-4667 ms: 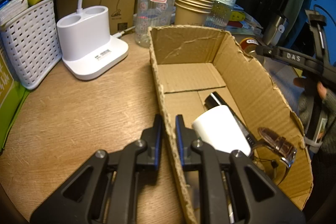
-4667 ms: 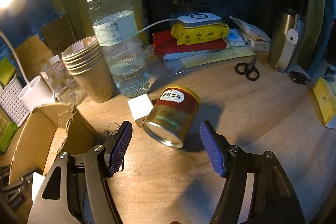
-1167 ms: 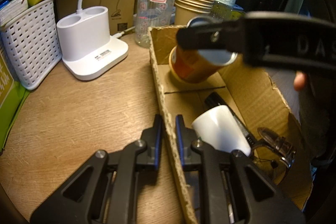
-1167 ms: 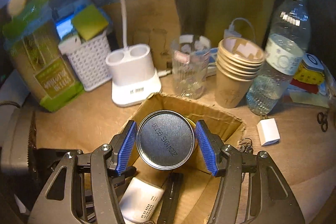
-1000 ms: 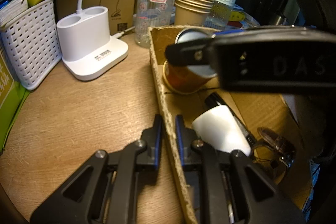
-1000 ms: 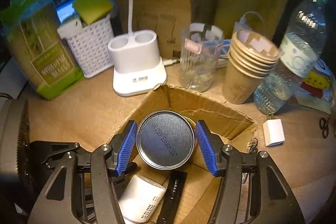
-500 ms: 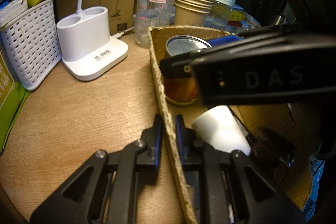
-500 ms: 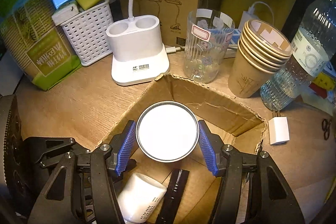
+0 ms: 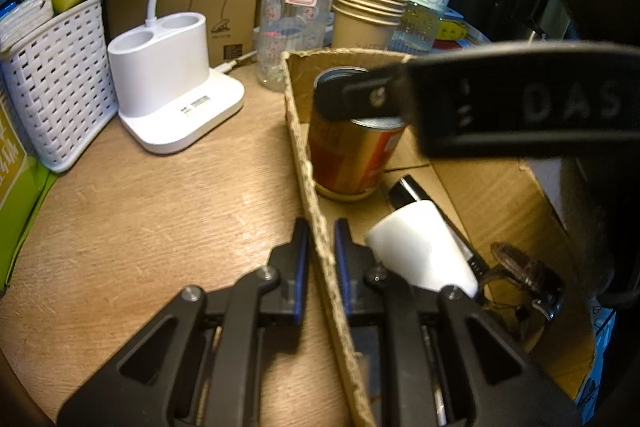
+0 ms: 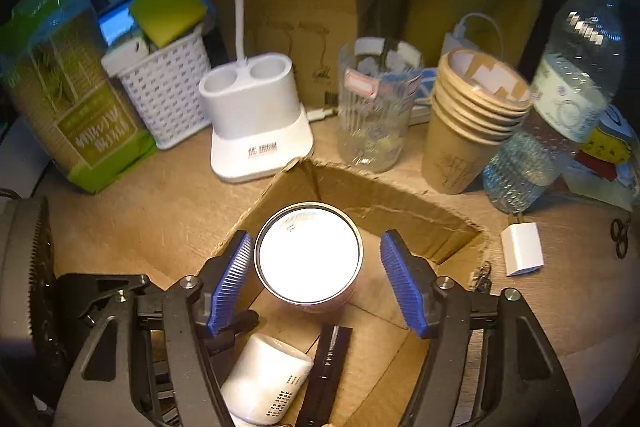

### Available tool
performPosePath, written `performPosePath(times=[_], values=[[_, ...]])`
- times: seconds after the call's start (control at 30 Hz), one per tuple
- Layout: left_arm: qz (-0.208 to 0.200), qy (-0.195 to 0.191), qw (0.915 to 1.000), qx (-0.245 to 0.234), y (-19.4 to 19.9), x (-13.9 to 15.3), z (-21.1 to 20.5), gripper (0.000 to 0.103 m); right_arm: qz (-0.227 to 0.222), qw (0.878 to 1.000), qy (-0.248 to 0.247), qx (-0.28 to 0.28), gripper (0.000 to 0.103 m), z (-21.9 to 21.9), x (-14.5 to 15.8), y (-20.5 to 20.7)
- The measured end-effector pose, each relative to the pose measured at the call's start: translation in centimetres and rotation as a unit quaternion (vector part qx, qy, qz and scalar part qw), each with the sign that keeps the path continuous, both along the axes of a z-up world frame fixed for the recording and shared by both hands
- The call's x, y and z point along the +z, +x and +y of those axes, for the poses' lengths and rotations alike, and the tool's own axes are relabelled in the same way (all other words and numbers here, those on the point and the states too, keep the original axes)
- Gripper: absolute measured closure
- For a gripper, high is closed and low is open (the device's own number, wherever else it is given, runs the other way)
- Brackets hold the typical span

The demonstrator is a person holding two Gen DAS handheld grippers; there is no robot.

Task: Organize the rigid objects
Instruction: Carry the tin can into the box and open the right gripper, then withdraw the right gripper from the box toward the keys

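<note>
Standing upright in the cardboard box (image 10: 384,203), the tin (image 10: 308,253) sits between wide right tongs (image 10: 316,279); lifting carelessly could topple it. Left tongs (image 9: 321,259) pinch the box wall.

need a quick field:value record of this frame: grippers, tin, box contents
left hand-held gripper: shut on the cardboard box side wall
right hand-held gripper: open, pads either side of the tin, gaps on both sides
tin: upright on the box floor, near the far corner, released
also in box: white bottle lying down, black stick-shaped item, sunglasses
outside box: white charger block on the table
</note>
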State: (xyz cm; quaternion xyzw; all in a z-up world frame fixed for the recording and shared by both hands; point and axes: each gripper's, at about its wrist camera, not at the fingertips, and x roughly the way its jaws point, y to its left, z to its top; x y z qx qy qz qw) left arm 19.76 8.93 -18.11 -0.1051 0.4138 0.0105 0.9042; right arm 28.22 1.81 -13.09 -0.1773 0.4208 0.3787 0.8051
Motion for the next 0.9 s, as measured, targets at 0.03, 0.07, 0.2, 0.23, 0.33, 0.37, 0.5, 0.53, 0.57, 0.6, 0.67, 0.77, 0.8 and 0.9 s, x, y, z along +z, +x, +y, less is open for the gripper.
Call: performPosePath(times=[0.03,0.07,0.2,0.23,0.33,0.37,0.5,0.53,0.57,0.6,0.67,0.77,0.8,0.9], values=[[0.0,0.0,1.0,0.0,0.0,0.0,0.0,0.089,-0.005,1.0,0.003,-0.004,0.032,-0.2,0.2,-0.1],[0.0,0.0,1.0,0.0,0.0,0.0,0.0,0.089,-0.012,1.0,0.007,-0.008,0.032,-0.5,0.5,-0.1],[0.0,0.0,1.0,0.0,0.0,0.0,0.0,0.089,-0.041,0.998,0.031,-0.031,0.032,-2.0,2.1,-0.4],[0.0,0.0,1.0,0.0,0.0,0.0,0.0,0.089,-0.047,0.998,0.036,-0.036,0.032,-2.4,2.5,-0.5],[0.0,0.0,1.0,0.0,0.0,0.0,0.0,0.089,-0.074,0.995,0.049,-0.054,0.032,-3.9,4.0,-0.9],[0.0,0.0,1.0,0.0,0.0,0.0,0.0,0.089,-0.085,0.993,0.054,-0.063,0.032,-4.7,4.7,-1.0],[0.0,0.001,1.0,0.0,0.0,0.0,0.0,0.089,-0.112,0.987,0.074,-0.09,0.032,-7.4,6.4,-1.4],[0.0,0.001,1.0,0.0,-0.1,0.0,0.1,0.089,-0.118,0.985,0.077,-0.097,0.032,-8.1,6.7,-1.5],[0.0,0.001,1.0,0.0,-0.1,0.0,0.1,0.089,-0.124,0.983,0.08,-0.105,0.032,-8.8,7.0,-1.5],[0.0,0.001,1.0,0.0,-0.1,0.0,0.0,0.089,-0.128,0.982,0.083,-0.111,0.032,-9.4,7.1,-1.5],[0.0,0.001,1.0,0.0,-0.1,0.0,0.0,0.089,-0.13,0.98,0.088,-0.121,0.032,-10.6,7.2,-1.4],[0.0,0.001,1.0,0.0,-0.1,0.0,0.0,0.089,-0.127,0.978,0.09,-0.136,0.032,-12.4,6.6,-0.9],[0.0,0.001,1.0,0.0,-0.1,0.0,0.0,0.089,-0.124,0.978,0.088,-0.139,0.032,-12.7,6.2,-0.7],[0.0,0.001,1.0,0.0,-0.1,0.0,0.0,0.089,-0.117,0.979,0.077,-0.148,0.032,-13.3,4.8,0.0]])
